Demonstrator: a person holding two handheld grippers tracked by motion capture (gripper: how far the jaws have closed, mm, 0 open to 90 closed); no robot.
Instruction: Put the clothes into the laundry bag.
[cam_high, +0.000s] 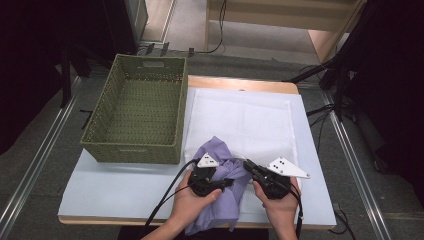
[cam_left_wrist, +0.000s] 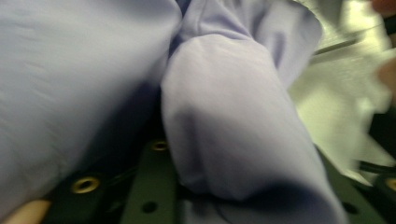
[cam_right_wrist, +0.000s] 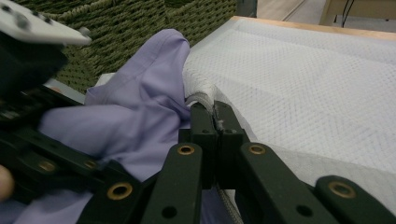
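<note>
The right gripper (cam_right_wrist: 211, 109) has its two black jaws pressed flat together, nipping the hemmed edge of the white towel (cam_right_wrist: 299, 88) where it meets the lilac cloth (cam_right_wrist: 140, 121); the pinched hem is mostly hidden between the pads. The left gripper (cam_high: 227, 183) lies buried in that lilac cloth (cam_high: 225, 200) at the table's near edge, and in its own view blurred folds (cam_left_wrist: 224, 126) drape over its jaws, so I cannot tell whether they grip the fabric or stand apart. Beyond lie the rest of the towel (cam_high: 245, 120), the cloth's lower end cut off by the frame, and the green wicker basket (cam_high: 135, 150) to the left.
</note>
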